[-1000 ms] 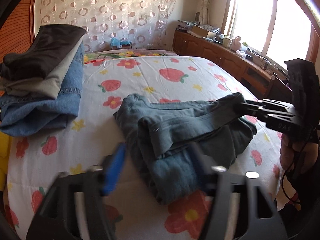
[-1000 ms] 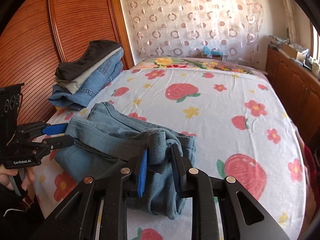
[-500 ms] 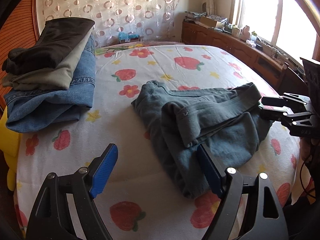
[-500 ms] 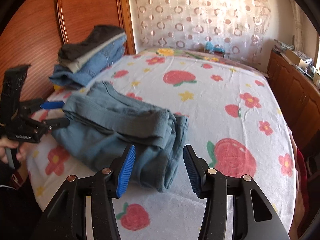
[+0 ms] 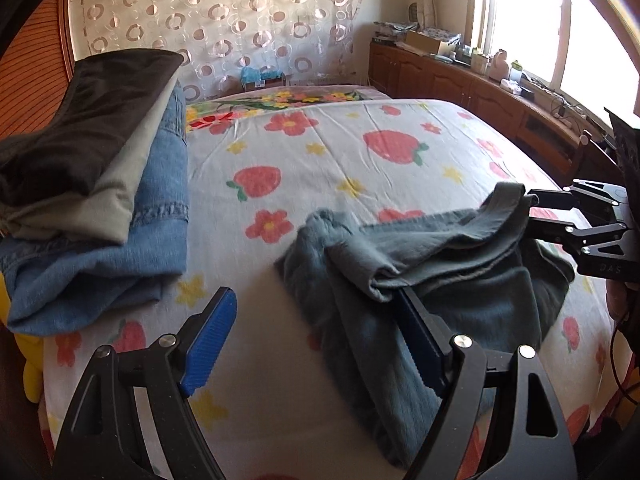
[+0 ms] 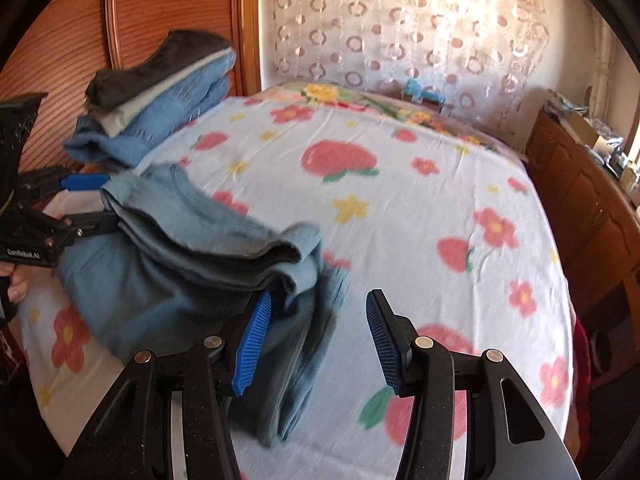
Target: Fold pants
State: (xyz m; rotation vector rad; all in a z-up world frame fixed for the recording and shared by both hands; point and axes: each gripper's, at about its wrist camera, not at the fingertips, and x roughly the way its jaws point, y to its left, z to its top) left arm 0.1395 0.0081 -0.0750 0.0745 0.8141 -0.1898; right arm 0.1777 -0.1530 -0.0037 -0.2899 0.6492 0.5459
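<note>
Grey-blue pants lie folded in a loose bundle on the strawberry-print bed sheet. My left gripper is open, with bare sheet between its blue pads; its right finger sits against the bundle's near fold. In the right wrist view the pants lie to the left. My right gripper stands open; its left finger is at the edge of the top fold, and nothing is pinched. Each gripper shows in the other's view at opposite ends of the bundle: the right gripper and the left gripper.
A stack of folded clothes, dark on top and denim below, sits at the bed's left side. Wooden cabinets run under the window on the right. A ribbed wooden panel stands behind the stack. A hand holds the left gripper.
My right gripper has let go of the pants fold, opened and drawn back to the right. My left gripper has shifted left off the bundle's near end.
</note>
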